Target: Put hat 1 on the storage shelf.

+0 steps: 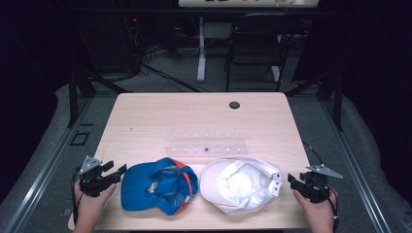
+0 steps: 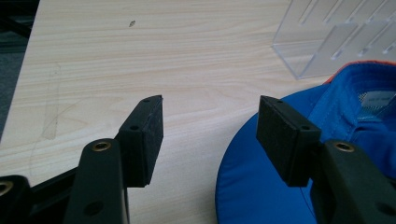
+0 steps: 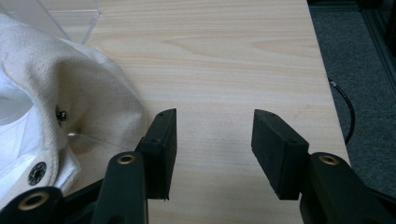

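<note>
Blue cap, white cap, clear rack

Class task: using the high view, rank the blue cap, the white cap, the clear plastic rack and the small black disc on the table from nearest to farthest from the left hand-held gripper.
From the left hand-held gripper:
1. Blue fabric cap, just beside it at the near edge.
2. White fabric cap, farther right along the near edge.
3. Clear plastic rack, mid-table; too close to the white cap to call.
4. Small black disc, far side.

Blue cap cut off at frame edge, white cap likewise, clear rack partly out of frame
</note>
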`<state>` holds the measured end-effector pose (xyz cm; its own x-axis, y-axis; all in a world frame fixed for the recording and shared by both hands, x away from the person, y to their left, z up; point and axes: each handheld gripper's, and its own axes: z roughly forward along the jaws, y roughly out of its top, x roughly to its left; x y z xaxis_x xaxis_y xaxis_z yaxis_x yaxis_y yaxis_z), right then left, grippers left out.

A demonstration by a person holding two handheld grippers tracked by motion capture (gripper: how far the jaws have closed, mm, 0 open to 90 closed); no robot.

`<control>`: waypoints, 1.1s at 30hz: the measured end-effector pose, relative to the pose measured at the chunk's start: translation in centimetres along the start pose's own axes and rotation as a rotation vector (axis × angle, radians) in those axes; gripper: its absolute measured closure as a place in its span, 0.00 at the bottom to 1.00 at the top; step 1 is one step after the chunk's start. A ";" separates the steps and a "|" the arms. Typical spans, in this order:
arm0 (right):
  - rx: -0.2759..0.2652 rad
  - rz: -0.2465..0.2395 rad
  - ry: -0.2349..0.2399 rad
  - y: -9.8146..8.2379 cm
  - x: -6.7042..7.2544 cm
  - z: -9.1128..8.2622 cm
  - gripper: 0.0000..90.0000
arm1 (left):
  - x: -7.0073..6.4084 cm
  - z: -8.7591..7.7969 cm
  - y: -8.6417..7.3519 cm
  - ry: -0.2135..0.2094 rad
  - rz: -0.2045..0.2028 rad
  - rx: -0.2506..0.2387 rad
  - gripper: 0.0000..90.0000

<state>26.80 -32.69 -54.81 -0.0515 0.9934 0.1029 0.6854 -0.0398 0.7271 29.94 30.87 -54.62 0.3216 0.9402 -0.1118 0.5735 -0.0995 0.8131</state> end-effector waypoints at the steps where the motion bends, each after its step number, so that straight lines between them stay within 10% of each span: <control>1: 0.005 0.001 -0.001 0.0 0.0 -0.2 0.54 | -0.3 -0.1 0.1 0.007 0.019 -0.005 0.46; 19: 0.257 0.036 0.089 2.7 1.0 -1.9 0.48 | -0.7 -0.5 0.0 0.031 0.027 -0.024 0.46; 33: 0.341 0.099 0.223 4.8 1.5 -2.5 0.51 | -0.8 0.0 -0.1 0.030 0.026 0.004 0.42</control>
<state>28.14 -31.66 -49.46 -0.1036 0.9372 0.3330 0.8943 -0.0588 0.4437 29.57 30.10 -54.64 0.3141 0.9465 -0.0737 0.5683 -0.1253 0.8132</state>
